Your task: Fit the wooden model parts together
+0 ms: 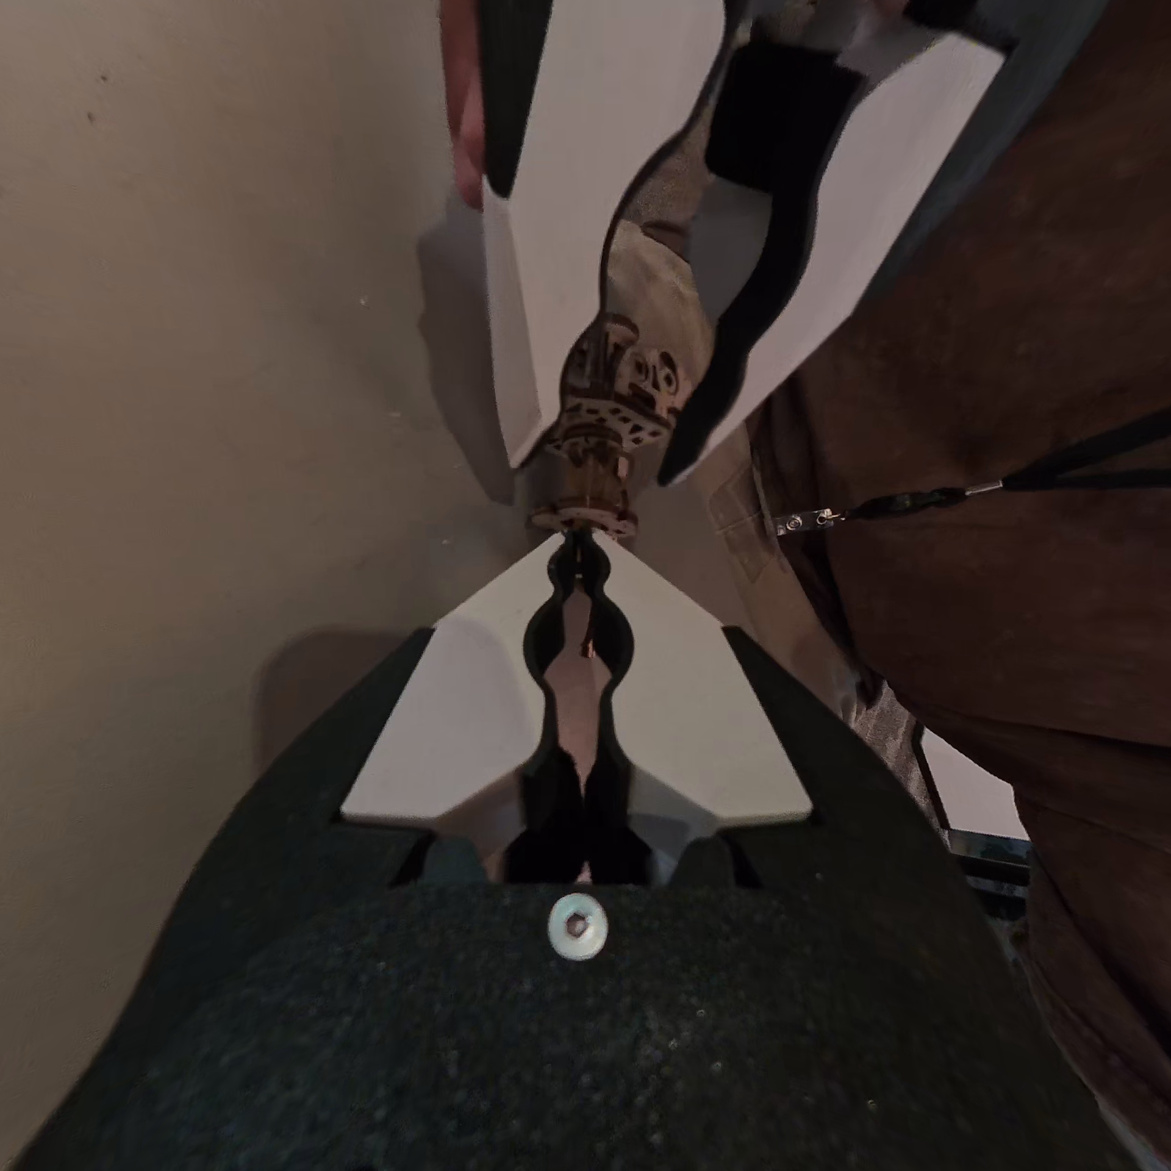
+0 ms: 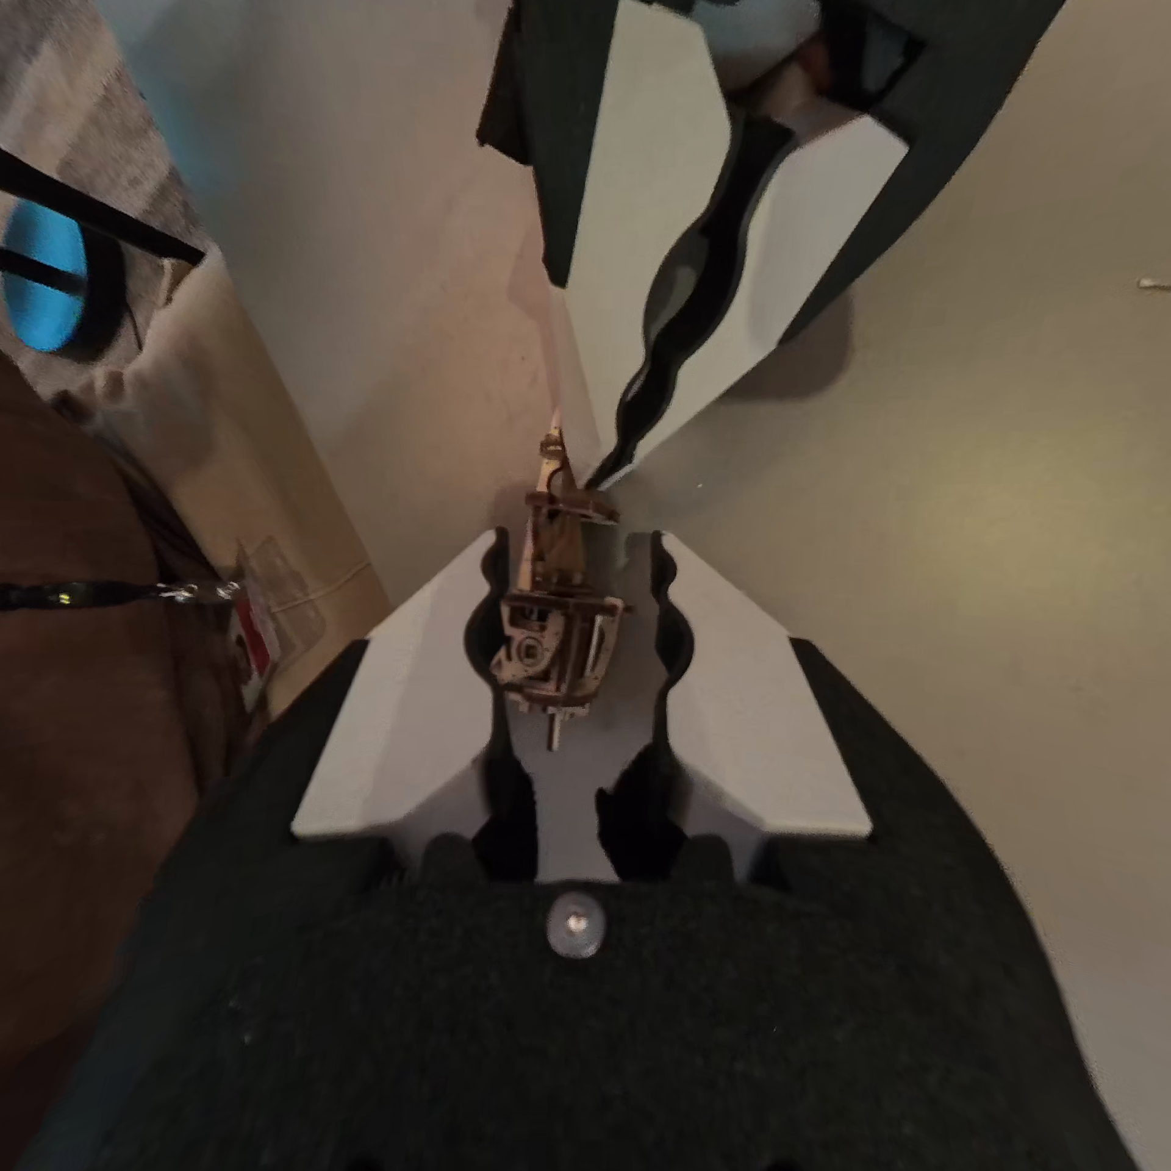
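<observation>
Pale wood between two claws, above a beige tabletop [image 2: 950, 570].

The right gripper [image 2: 578, 557], white-fingered with black wavy pads, clamps the laser-cut wooden model [image 2: 557, 640] deep between its jaws, the model's ringed end poking past the tips. The left gripper [image 1: 580, 545], nose to nose with it, is nearly closed, pinching a thin wooden part [image 1: 582, 573] at its very tips, touching the model's end disc [image 1: 583, 516].

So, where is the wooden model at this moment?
In the right wrist view the wooden model sits at centre, gripped between the right tongs. Its far end meets the tips of the left tongs, which hold a thin wooden piece.
</observation>
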